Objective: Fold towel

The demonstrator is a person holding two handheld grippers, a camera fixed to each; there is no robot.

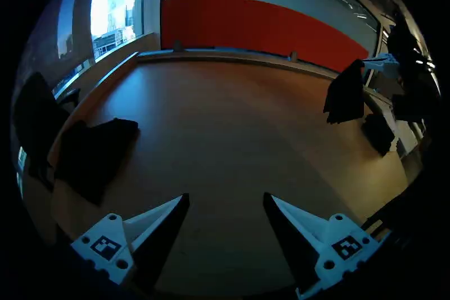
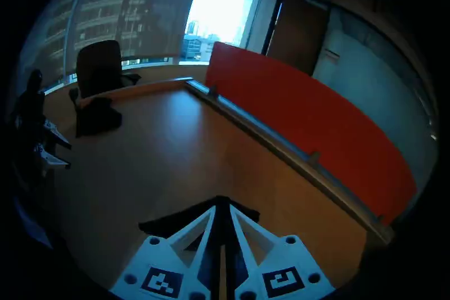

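Observation:
My left gripper (image 1: pixel 225 198) hangs open over the bare wooden table (image 1: pixel 225 120), with nothing between its fingers. To its left a dark folded towel pile (image 1: pixel 95 153) lies near the table's edge. At the far right the right gripper (image 1: pixel 382 65) holds a dark towel (image 1: pixel 346 94) up off the table, and the cloth hangs down from it. In the right gripper view, my right gripper (image 2: pixel 223 207) is shut on that dark towel (image 2: pixel 163 224), which spreads out under and beside the fingertips. The same pile (image 2: pixel 98 117) lies far off at the left.
A red partition (image 1: pixel 259 24) with a metal rail runs along the table's far edge. A dark office chair (image 2: pixel 98 66) stands behind the table by the windows (image 2: pixel 225 7). Another dark object (image 1: pixel 379 131) sits beyond the table's right edge.

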